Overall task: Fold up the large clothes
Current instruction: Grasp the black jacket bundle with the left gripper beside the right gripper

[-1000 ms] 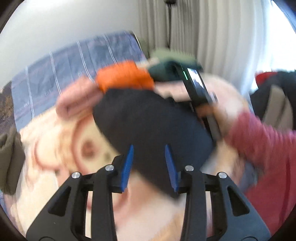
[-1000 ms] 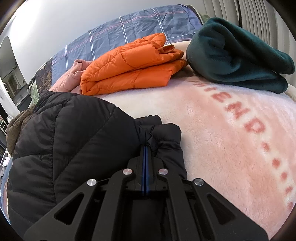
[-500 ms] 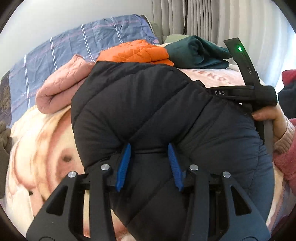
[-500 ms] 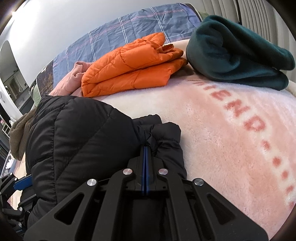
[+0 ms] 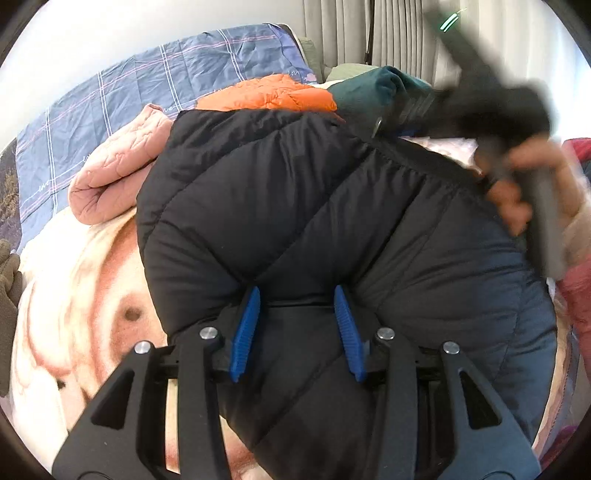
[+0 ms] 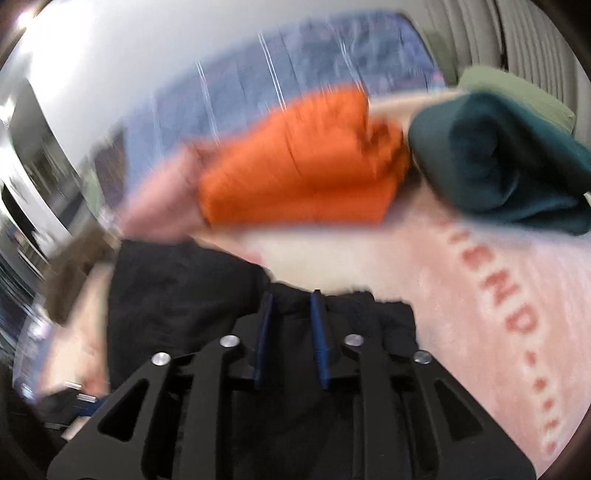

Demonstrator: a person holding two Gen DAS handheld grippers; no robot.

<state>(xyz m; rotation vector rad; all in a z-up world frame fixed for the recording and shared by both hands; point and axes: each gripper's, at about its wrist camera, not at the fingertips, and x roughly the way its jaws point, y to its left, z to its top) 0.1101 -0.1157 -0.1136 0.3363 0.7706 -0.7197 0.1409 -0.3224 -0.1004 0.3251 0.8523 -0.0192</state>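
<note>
A black puffer jacket (image 5: 295,203) lies folded on a pink and cream blanket (image 5: 92,295). My left gripper (image 5: 295,290) is shut on a thick fold at the jacket's near edge, and the fabric puckers around the blue pads. In the blurred right wrist view, my right gripper (image 6: 291,295) hangs over the jacket (image 6: 177,288). Its jaws are opening, with dark fabric behind the gap and no pad pressing on it. In the left wrist view the right gripper (image 5: 480,103) is a dark blur at the jacket's far right edge, held by a hand (image 5: 517,192).
Beyond the black jacket lie a folded orange jacket (image 6: 295,177), a rolled dark green fleece (image 6: 498,166) and a pink quilted garment (image 5: 114,177). A blue checked sheet (image 5: 147,92) covers the head of the bed. Curtains (image 5: 399,33) hang behind. An olive garment (image 5: 7,295) lies at the left edge.
My left gripper came down with the black jacket and then held still. The right gripper's jaws, shut on the jacket's edge before, have parted, and that gripper has lifted.
</note>
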